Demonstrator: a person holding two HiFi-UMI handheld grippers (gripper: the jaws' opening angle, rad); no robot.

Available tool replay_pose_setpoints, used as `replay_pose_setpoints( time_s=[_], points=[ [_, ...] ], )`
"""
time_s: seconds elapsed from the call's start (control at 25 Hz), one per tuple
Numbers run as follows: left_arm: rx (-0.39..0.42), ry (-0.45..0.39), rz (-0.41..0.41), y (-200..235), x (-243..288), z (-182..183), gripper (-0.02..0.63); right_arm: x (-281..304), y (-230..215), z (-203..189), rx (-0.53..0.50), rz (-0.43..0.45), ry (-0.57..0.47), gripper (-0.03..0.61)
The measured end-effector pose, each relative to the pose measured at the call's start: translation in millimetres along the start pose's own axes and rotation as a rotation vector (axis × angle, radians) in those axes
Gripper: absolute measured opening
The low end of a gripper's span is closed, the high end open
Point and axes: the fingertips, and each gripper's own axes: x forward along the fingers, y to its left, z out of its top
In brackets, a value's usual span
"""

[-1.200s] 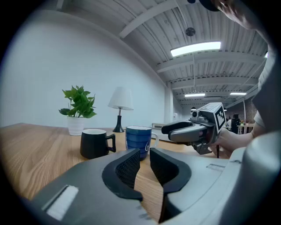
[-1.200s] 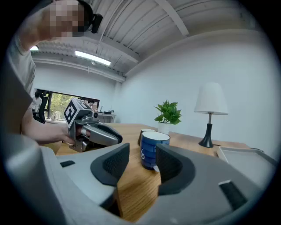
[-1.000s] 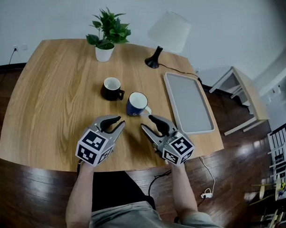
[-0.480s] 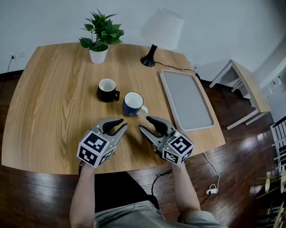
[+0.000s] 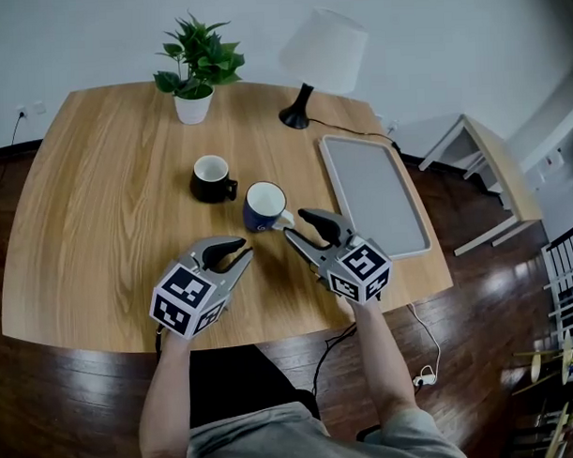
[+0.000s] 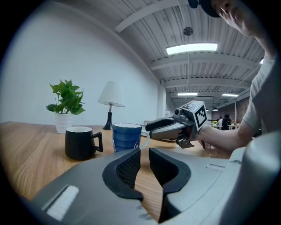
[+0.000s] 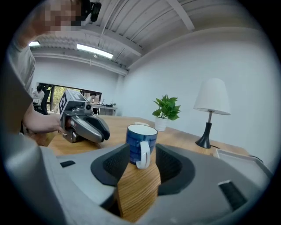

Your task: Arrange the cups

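Observation:
Two cups stand mid-table: a black cup (image 5: 211, 178) (image 6: 81, 141) and, to its right, a blue cup (image 5: 264, 206) (image 7: 141, 143) with a white handle and white inside. My right gripper (image 5: 300, 226) (image 7: 140, 165) is open just short of the blue cup. The cup's handle points at the gap between the jaws, and the pads do not touch it. Lower left of the blue cup, my left gripper (image 5: 233, 251) (image 6: 145, 160) hovers with its jaws a narrow slit apart and nothing between them. In the left gripper view the blue cup (image 6: 126, 136) stands beyond that slit.
A grey tray (image 5: 375, 197) (image 7: 237, 156) lies along the table's right side. A potted plant (image 5: 195, 72) (image 7: 166, 110) and a white lamp (image 5: 320, 58) (image 7: 212, 107) stand at the far edge. The near table edge runs under both hands.
My right gripper has moved forward, up to the blue cup's handle side. The left gripper has stayed about where it was. The head view has shifted slightly.

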Motion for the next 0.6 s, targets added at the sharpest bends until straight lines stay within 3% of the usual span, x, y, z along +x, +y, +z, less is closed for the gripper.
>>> replay_pose_setpoints(
  time_s=[0.32, 0.48, 0.6],
  points=[
    [0.011, -0.032, 0.006, 0, -3, 4, 0.072, 27, 2, -5, -0.054, 0.118, 0.094, 0.166],
    [0.010, -0.036, 0.011, 1, -5, 5, 0.072, 32, 4, -7, -0.075, 0.130, 0.121, 0.161],
    [0.011, -0.038, 0.012, 0, -5, 5, 0.073, 30, 3, -5, -0.035, 0.124, 0.115, 0.093]
  ],
)
